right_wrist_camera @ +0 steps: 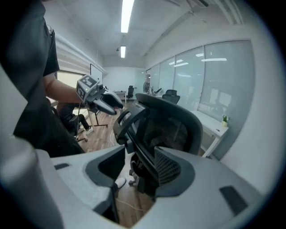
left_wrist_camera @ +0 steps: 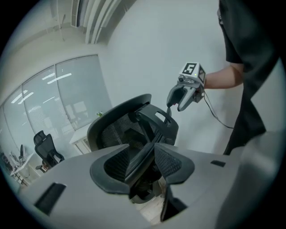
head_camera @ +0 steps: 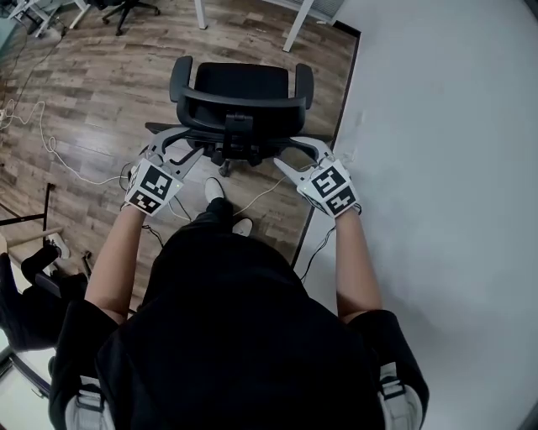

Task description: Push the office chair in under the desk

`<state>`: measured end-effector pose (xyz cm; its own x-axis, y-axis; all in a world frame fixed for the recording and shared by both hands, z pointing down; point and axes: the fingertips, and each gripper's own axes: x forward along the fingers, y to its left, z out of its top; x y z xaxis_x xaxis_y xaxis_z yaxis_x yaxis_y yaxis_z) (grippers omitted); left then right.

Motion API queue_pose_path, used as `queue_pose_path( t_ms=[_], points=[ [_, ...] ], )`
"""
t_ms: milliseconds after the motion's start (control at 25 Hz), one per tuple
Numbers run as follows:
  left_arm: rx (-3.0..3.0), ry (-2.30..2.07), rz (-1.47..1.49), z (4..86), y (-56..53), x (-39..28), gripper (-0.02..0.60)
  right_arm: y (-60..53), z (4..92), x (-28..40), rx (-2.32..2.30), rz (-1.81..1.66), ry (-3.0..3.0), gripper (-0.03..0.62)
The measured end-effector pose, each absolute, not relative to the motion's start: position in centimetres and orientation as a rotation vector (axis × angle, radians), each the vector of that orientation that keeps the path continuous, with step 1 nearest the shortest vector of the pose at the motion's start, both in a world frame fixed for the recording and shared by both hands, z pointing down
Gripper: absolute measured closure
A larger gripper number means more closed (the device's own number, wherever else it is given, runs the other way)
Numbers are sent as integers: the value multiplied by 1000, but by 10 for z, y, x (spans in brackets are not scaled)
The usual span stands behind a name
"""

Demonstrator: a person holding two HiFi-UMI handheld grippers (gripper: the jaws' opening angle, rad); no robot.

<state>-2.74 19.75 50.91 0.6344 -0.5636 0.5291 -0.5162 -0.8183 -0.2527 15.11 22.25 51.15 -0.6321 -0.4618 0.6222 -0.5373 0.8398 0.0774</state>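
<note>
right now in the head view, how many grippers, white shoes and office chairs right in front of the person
grippers: 2, left gripper and right gripper, both open
white shoes: 2, the other nearer the person
office chair: 1
total: 5

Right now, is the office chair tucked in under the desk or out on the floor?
Out. The office chair stands on open wood floor, its whole seat showing, short of the white desk legs beyond it.

left tool (head_camera: 183, 149) | right tool (head_camera: 292, 154): grey (black-white marker cubes (head_camera: 154, 186)) | shirt (head_camera: 235, 336): black
</note>
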Motion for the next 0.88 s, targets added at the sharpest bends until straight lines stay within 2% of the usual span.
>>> queue_pose_path(
  t_ms=[80,440,560,880],
  points=[
    [-2756,872,-996,518,192,-29,402,220,521,152,673,146,-2310,391],
    [-2648,541,-1341,559,171,-31,344,193,555,162,442,24,-2072,388],
    [-2569,409,-1464,576,170,-32,345,188,571,169,381,-25,-1986,388],
    [-2274,173,-1725,595,178,-48,396,188,603,177,238,-143,-1790,396]
  ],
)
